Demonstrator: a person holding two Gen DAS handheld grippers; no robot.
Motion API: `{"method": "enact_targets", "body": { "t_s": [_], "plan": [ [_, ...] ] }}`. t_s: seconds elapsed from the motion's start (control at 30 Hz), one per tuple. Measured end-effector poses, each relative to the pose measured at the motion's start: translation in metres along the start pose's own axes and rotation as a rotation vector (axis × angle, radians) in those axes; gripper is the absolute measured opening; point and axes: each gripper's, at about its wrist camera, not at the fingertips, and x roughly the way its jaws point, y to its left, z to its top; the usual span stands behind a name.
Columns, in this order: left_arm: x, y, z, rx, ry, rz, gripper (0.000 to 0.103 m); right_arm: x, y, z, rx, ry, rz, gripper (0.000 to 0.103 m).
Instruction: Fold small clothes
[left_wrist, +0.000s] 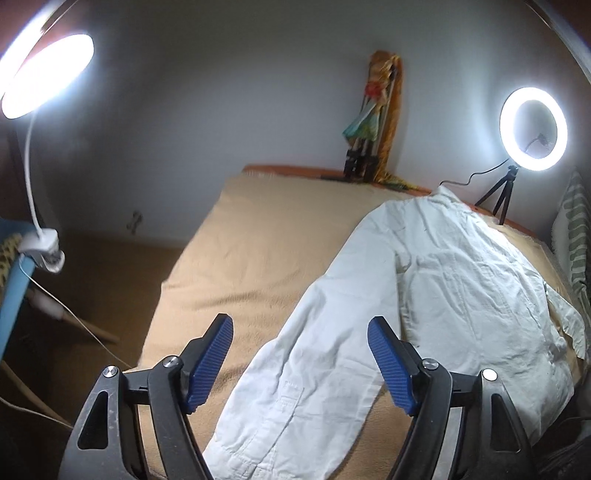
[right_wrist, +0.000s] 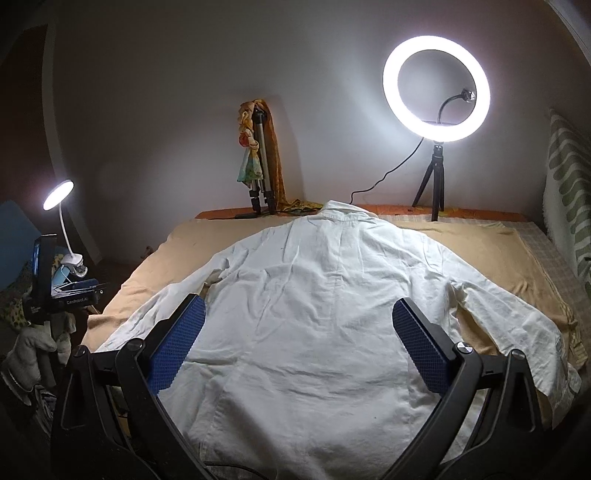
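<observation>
The left gripper (left_wrist: 301, 363) stands with its blue pads wide apart, hanging over the left sleeve (left_wrist: 295, 384) of a white shirt (right_wrist: 317, 314); the sleeve runs between the two pads in that view, but neither pad presses on it, so nothing is held. The right gripper (right_wrist: 299, 345) is spread just as wide above the back panel of the shirt, also empty.

The shirt lies face down and spread flat on a tan blanket (left_wrist: 251, 240) covering the bed, collar (right_wrist: 347, 210) towards the far wall and both sleeves stretched out to the sides. The right sleeve (right_wrist: 517, 325) reaches towards the blanket's edge, its cuff slightly rumpled.

Beyond the bed, a ring light (right_wrist: 436, 88) on a small tripod glows against the wall, a folded tripod (right_wrist: 260, 162) draped with colourful cloth leans beside it, and a clip lamp (right_wrist: 58, 194) shines at the left.

As for progress, the laying-out looks finished but no fold has been made: both sleeves, the sides and the crosswise fold all remain, and judging by the left gripper's position, the left sleeve is likely the first thing to be taken
</observation>
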Motion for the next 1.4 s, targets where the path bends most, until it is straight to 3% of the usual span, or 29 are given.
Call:
{"method": "enact_targets", "body": {
  "t_s": [0.27,0.43,0.6,0.77,0.9,1.1,1.4],
  "plan": [
    [0.063,0.027,-0.001,-0.065,0.18,-0.065,0.075,0.034,0.003,0.007,0.012,0.06,-0.056,0.103],
    [0.089,0.033,-0.007,-0.065,0.244,-0.067,0.075,0.047,-0.002,0.006,0.026,0.09,-0.072,0.103],
    [0.108,0.037,-0.01,-0.075,0.285,-0.09,0.053,0.06,-0.003,0.003,0.014,0.1,-0.093,0.103],
    [0.11,0.037,-0.013,-0.064,0.272,-0.101,0.049,0.07,-0.001,0.002,0.003,0.123,-0.086,0.103],
    [0.111,0.039,-0.013,-0.056,0.262,-0.102,0.031,0.069,0.003,0.005,-0.011,0.113,-0.088,0.103],
    [0.107,0.034,-0.007,-0.086,0.256,-0.188,0.002,0.075,0.009,0.009,-0.002,0.133,-0.038,0.103],
    [0.082,0.038,-0.001,-0.16,0.2,-0.305,0.0,0.087,0.017,0.008,-0.005,0.154,-0.006,0.103]
  ]
}}
